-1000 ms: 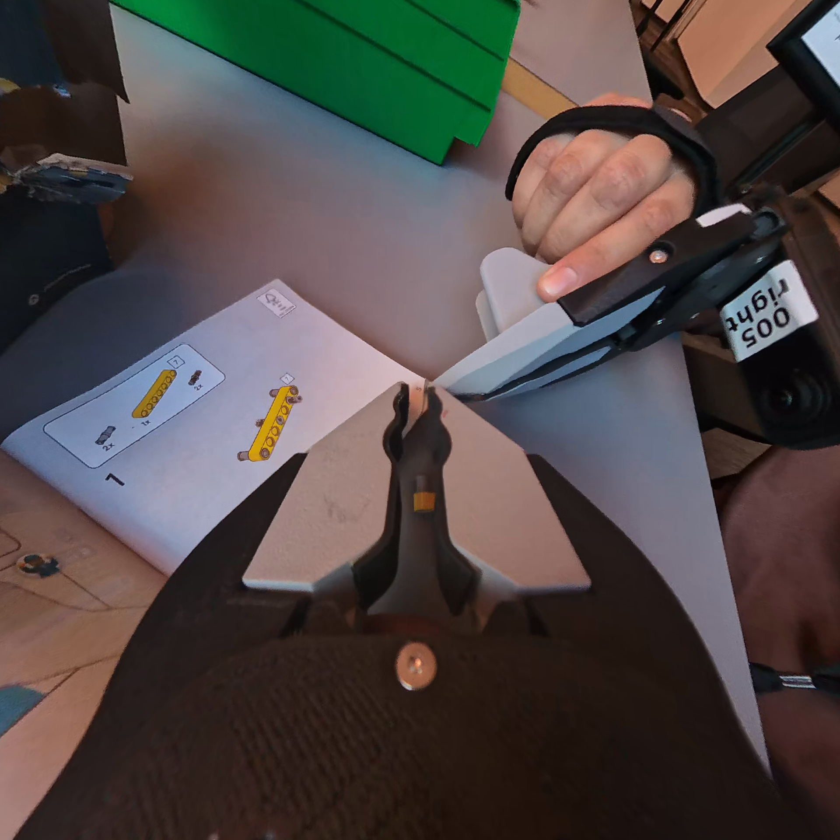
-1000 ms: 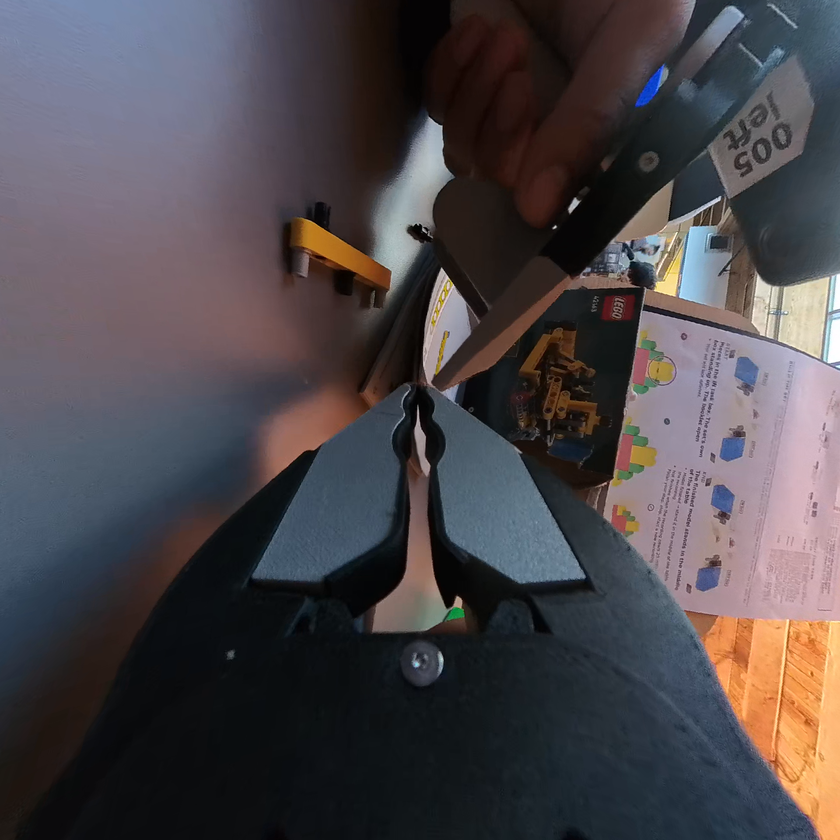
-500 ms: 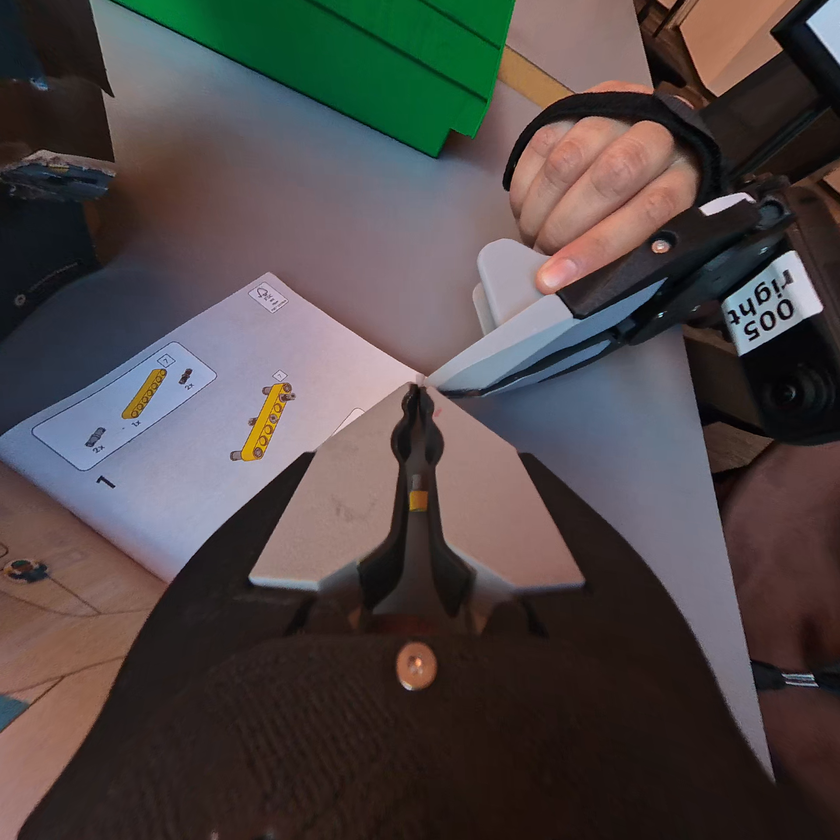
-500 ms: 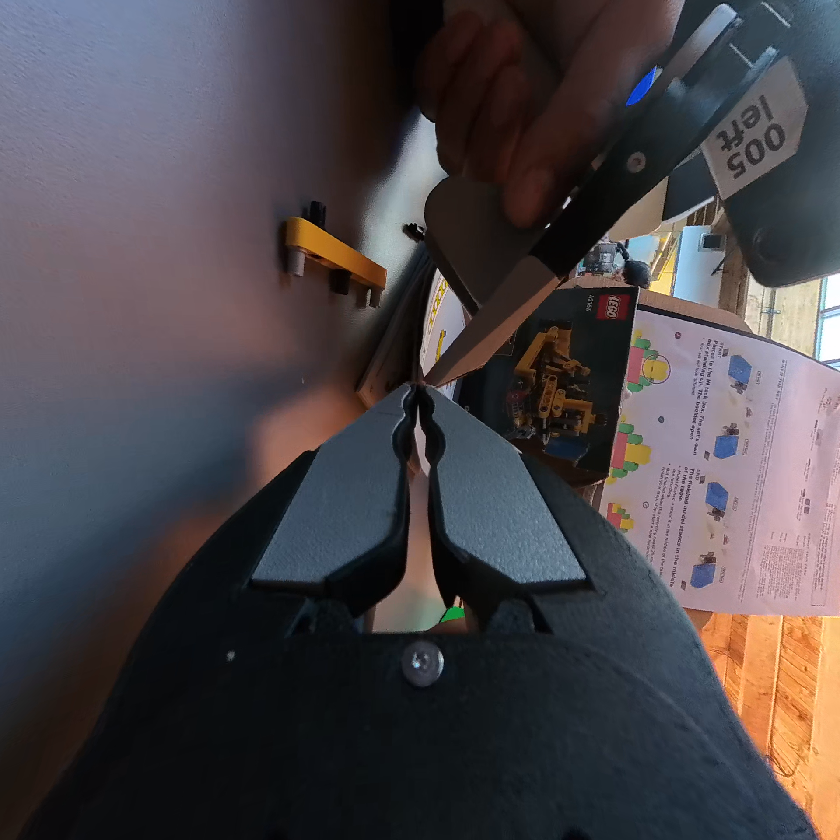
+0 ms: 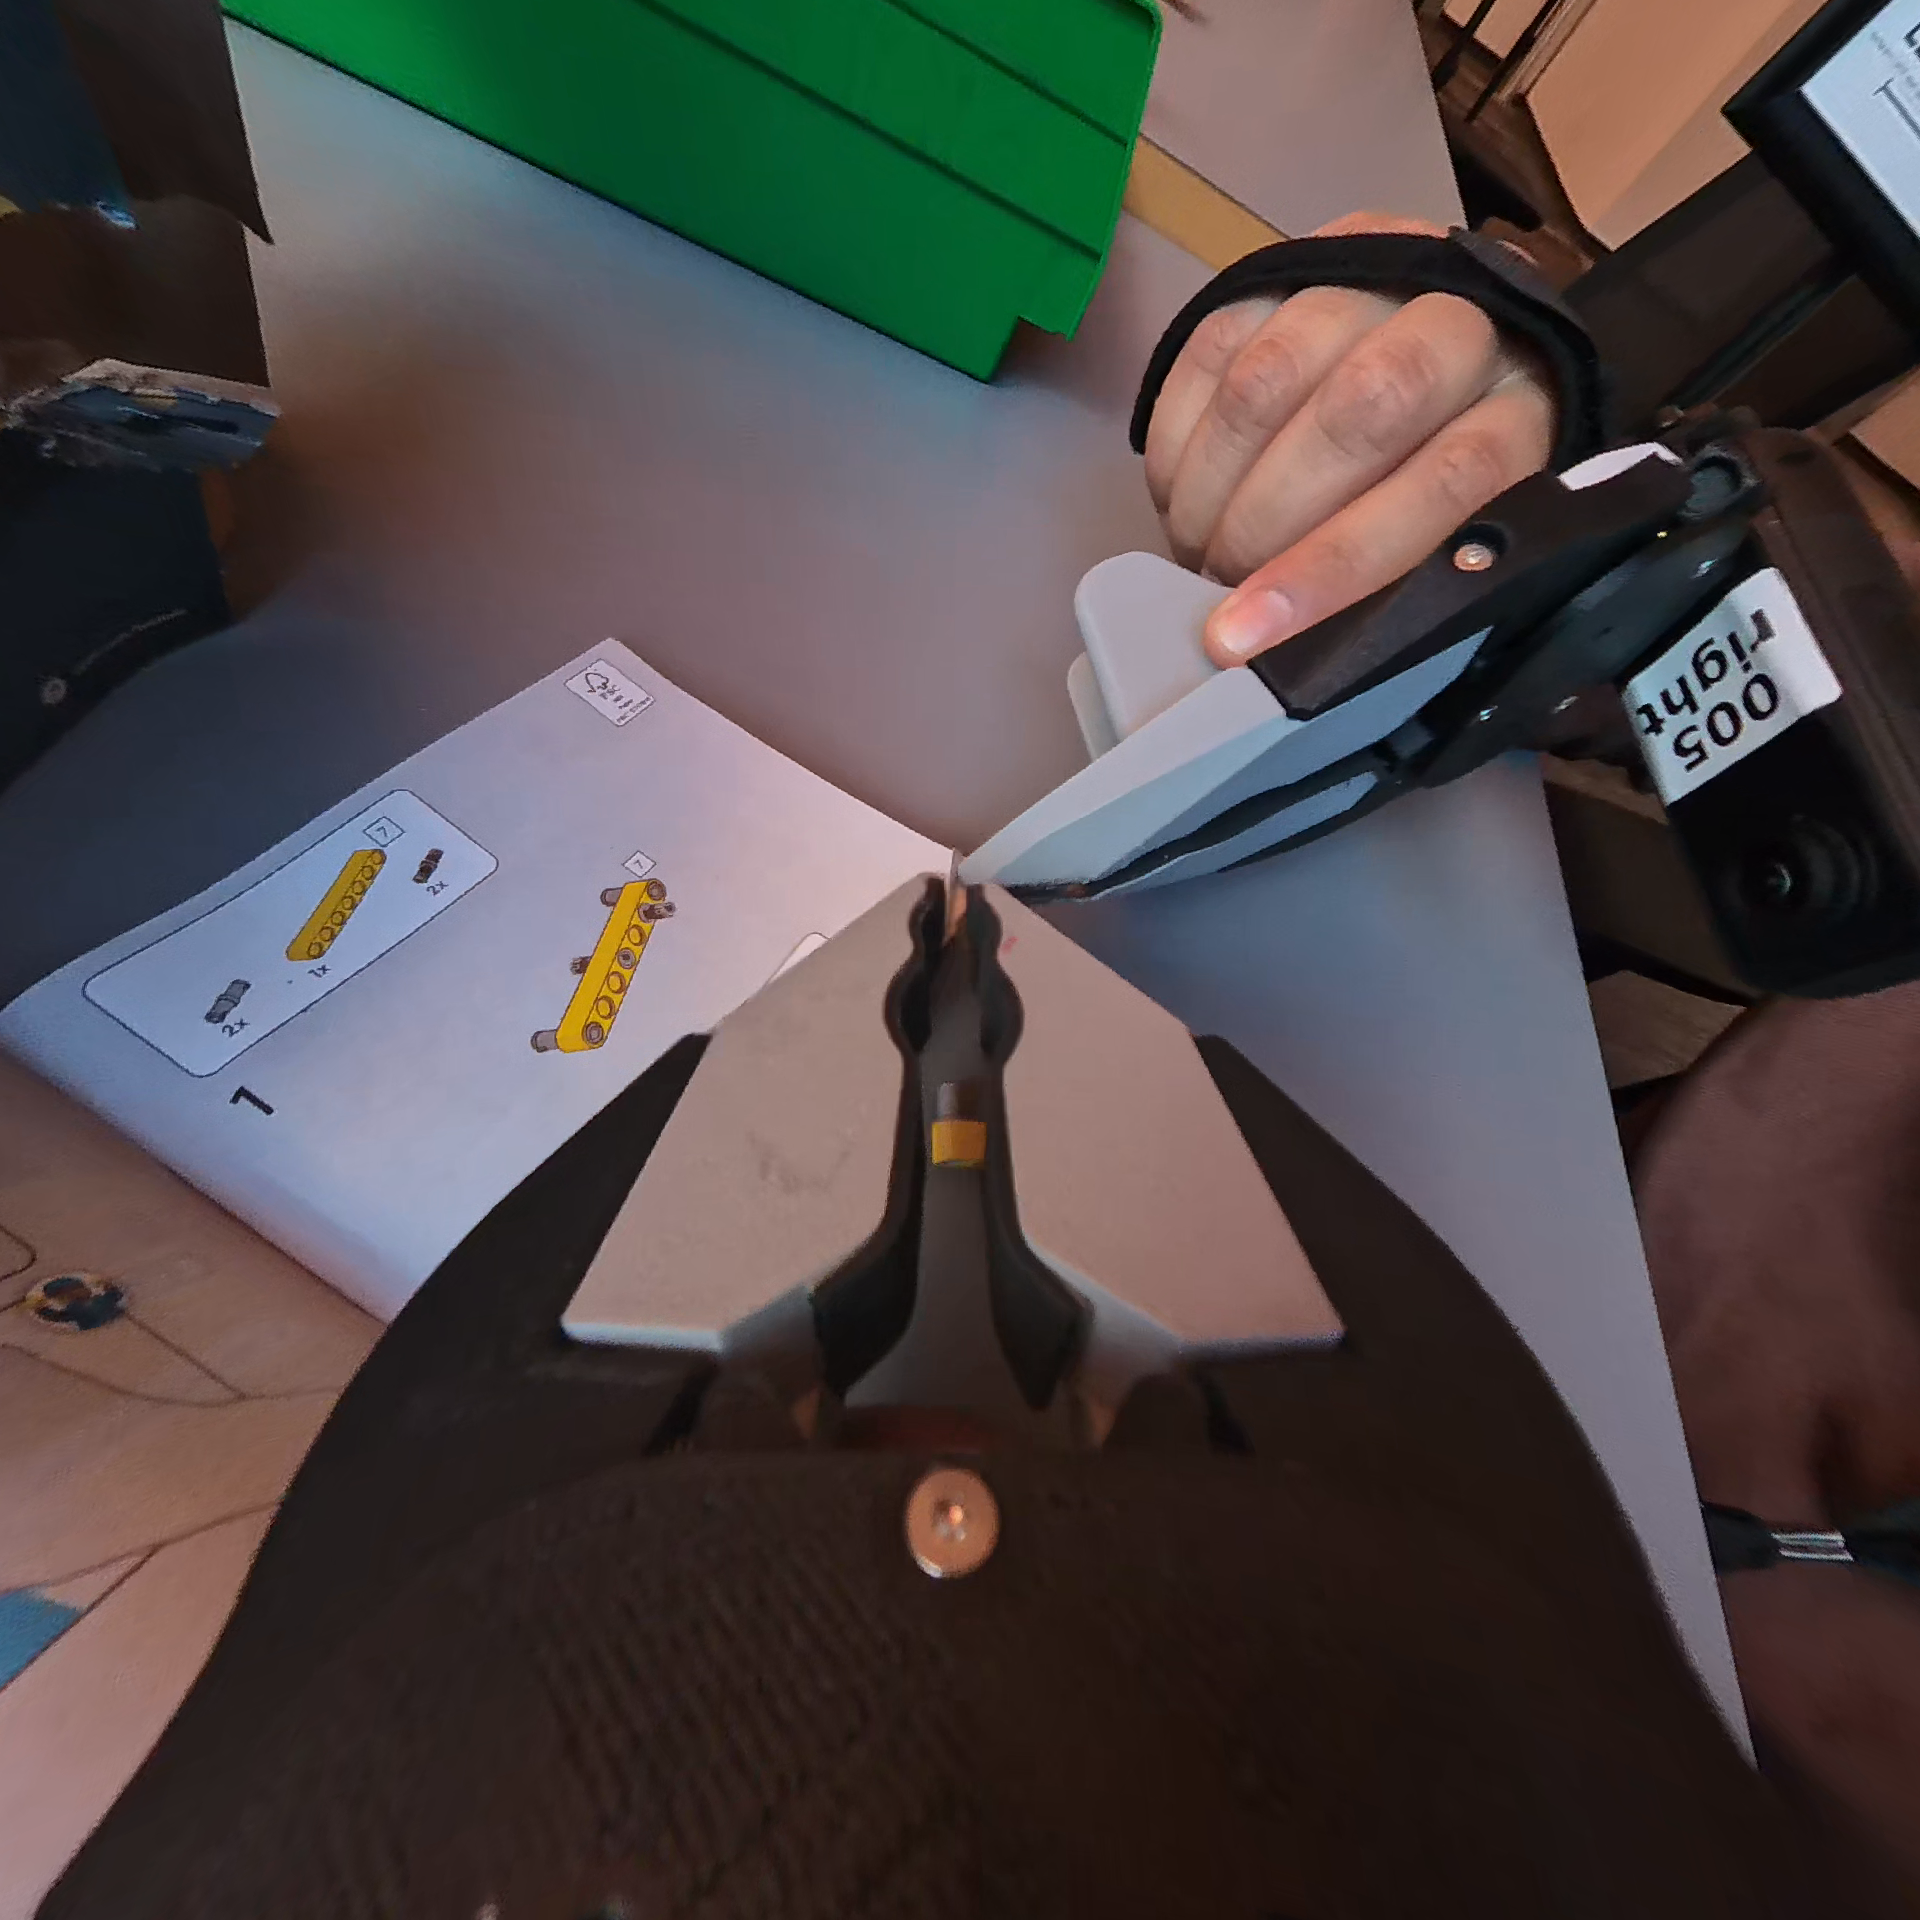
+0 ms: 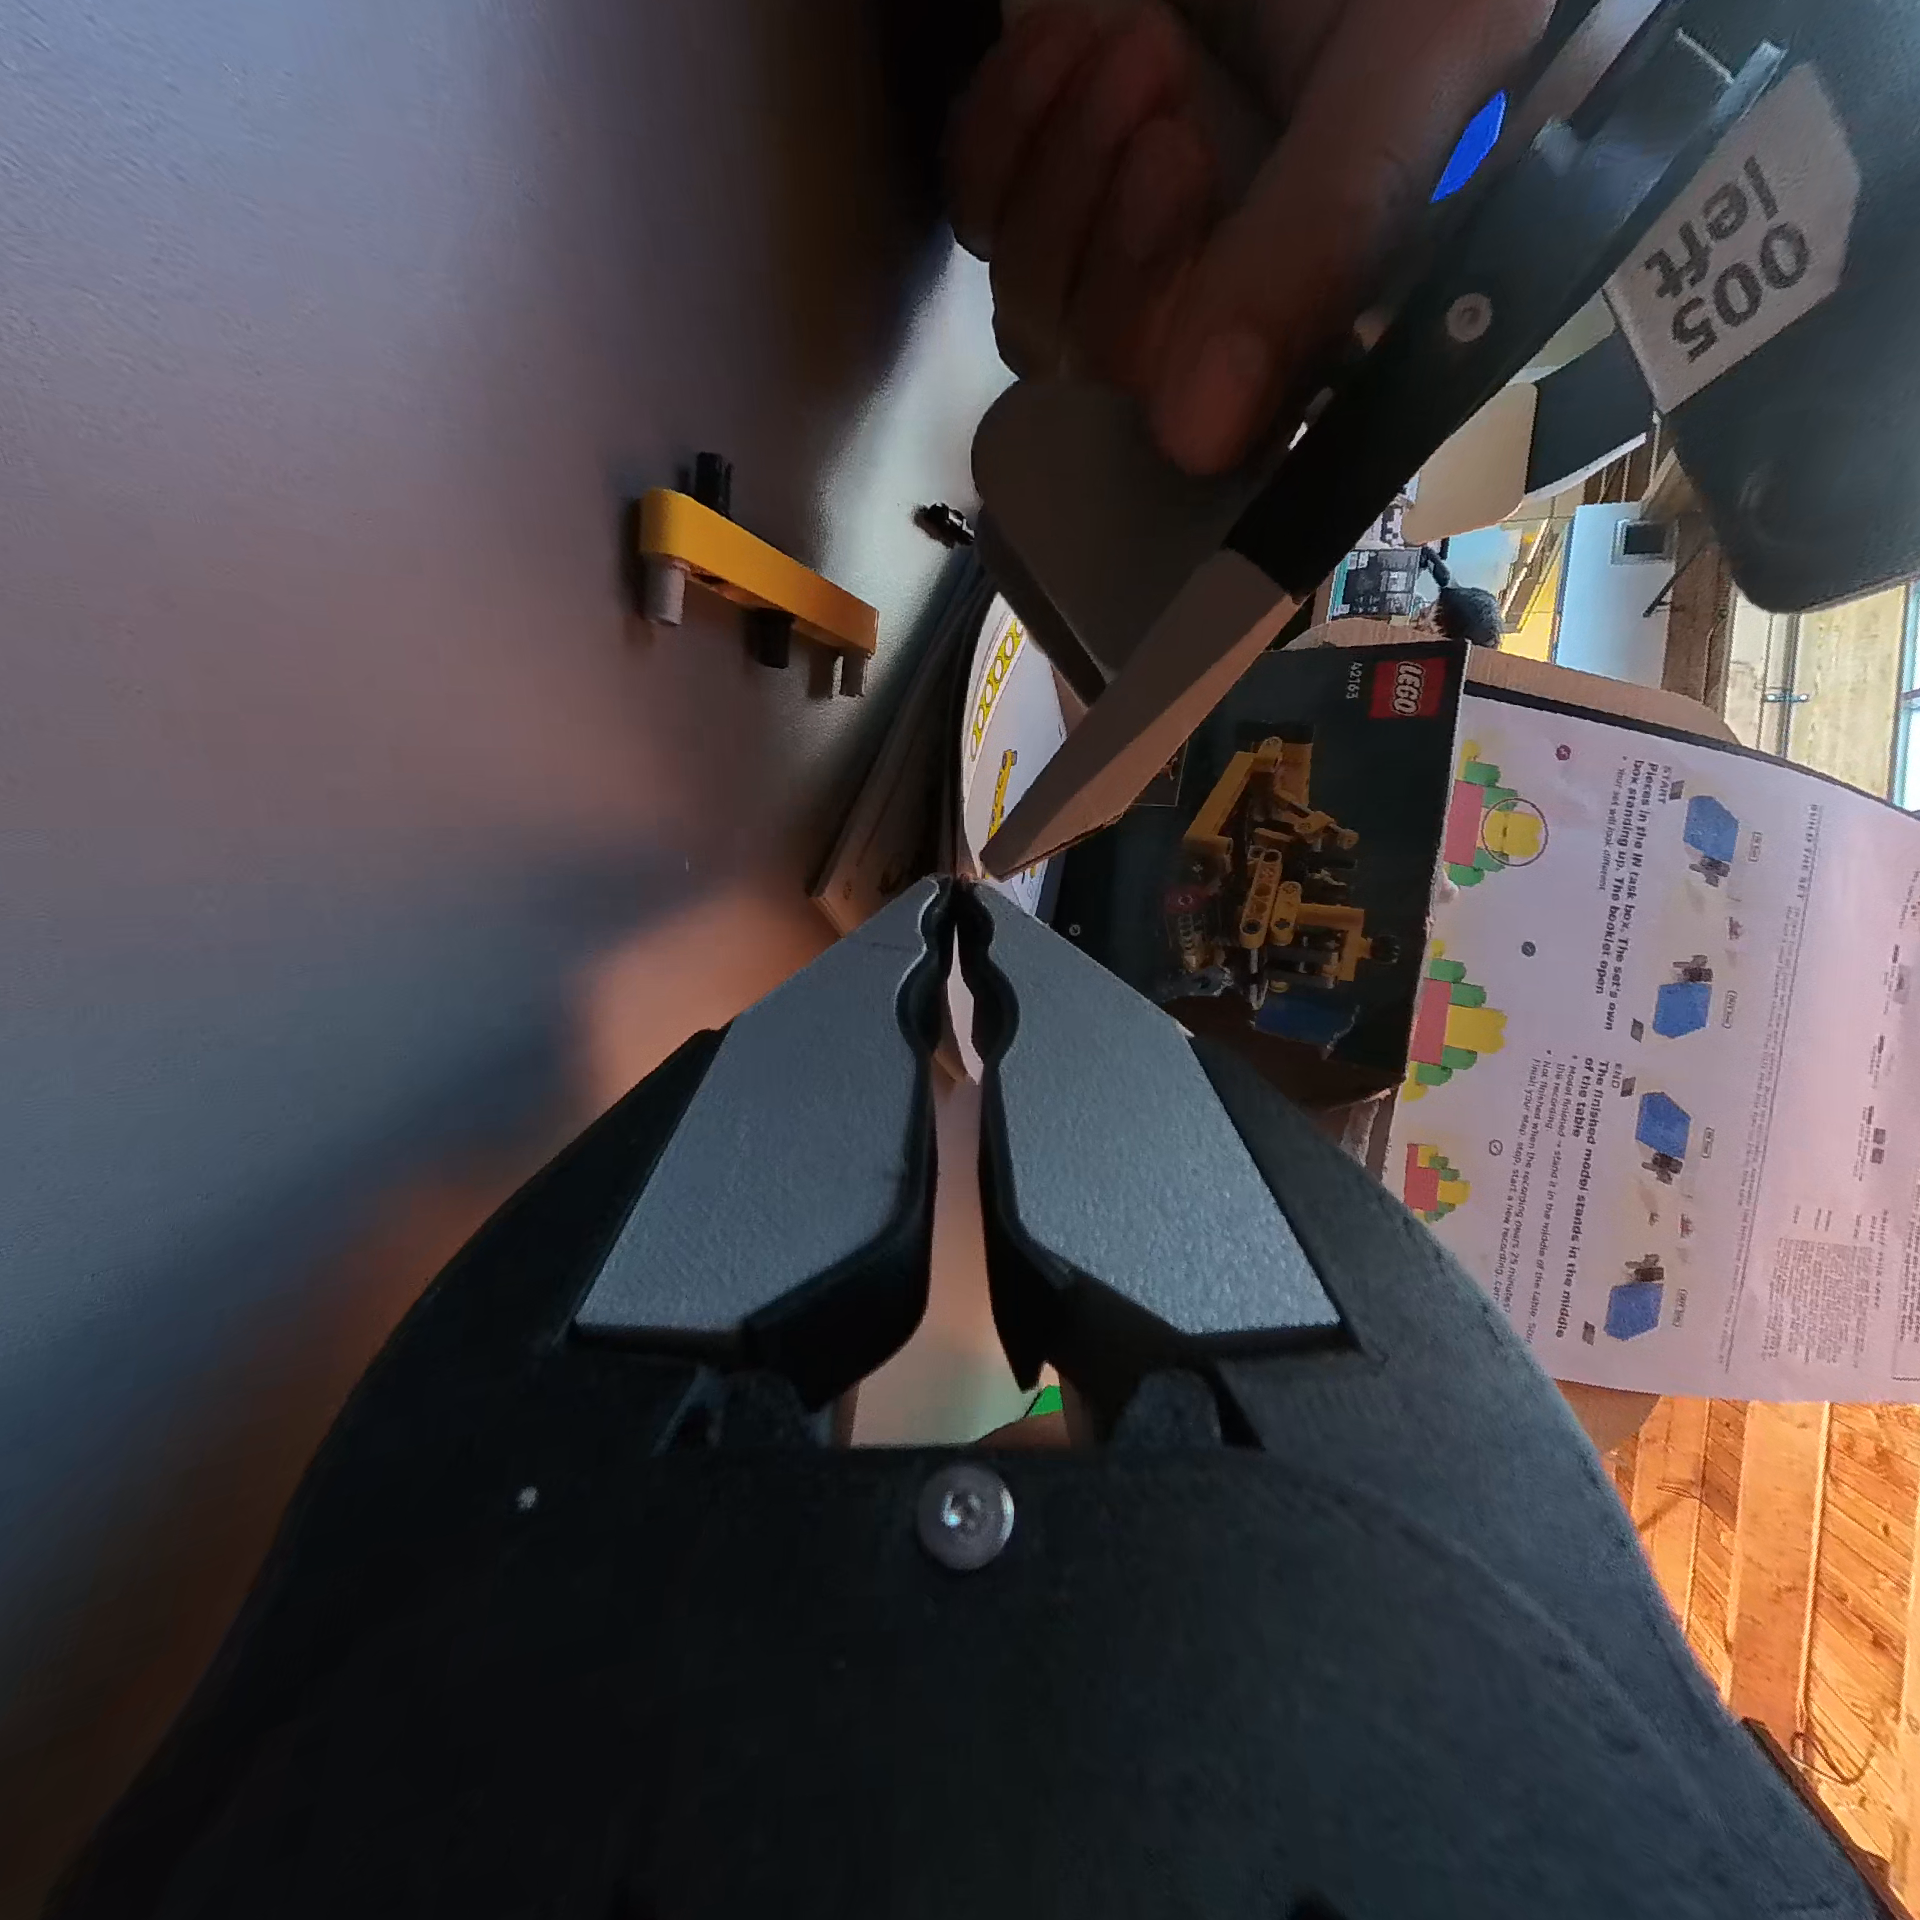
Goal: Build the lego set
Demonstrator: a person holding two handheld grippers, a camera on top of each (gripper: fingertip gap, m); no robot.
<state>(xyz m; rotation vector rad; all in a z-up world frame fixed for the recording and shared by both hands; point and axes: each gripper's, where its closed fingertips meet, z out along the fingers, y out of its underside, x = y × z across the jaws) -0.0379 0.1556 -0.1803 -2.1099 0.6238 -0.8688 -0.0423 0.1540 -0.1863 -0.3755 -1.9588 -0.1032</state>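
Observation:
The instruction booklet (image 5: 468, 935) lies open on the grey table (image 5: 675, 468), showing a yellow beam step. My left gripper (image 5: 951, 904) is shut on the edge of a raised booklet page. My right gripper (image 6: 956, 899) is shut on the same thin page, tip to tip with the left; it shows in the left wrist view (image 5: 997, 883). The left gripper shows in the right wrist view (image 6: 997, 857). A yellow beam with pins (image 6: 748, 582) lies on the table beyond the booklet (image 6: 914, 748); part of it shows through the left gripper's gap (image 5: 956, 1143).
A green bin (image 5: 727, 135) stands at the far side of the table. A loose black pin (image 6: 940, 520) lies near the beam. The dark set box (image 6: 1299, 883) and a printed sheet (image 6: 1662, 1039) are beside the booklet. A hand (image 5: 1330, 436) holds the right gripper. My two grippers' fingertips are within a few centimetres of each other.
My left gripper's jaws were slightly apart around the page edge and have closed on it. Both grippers have stayed tip to tip with only small shifts.

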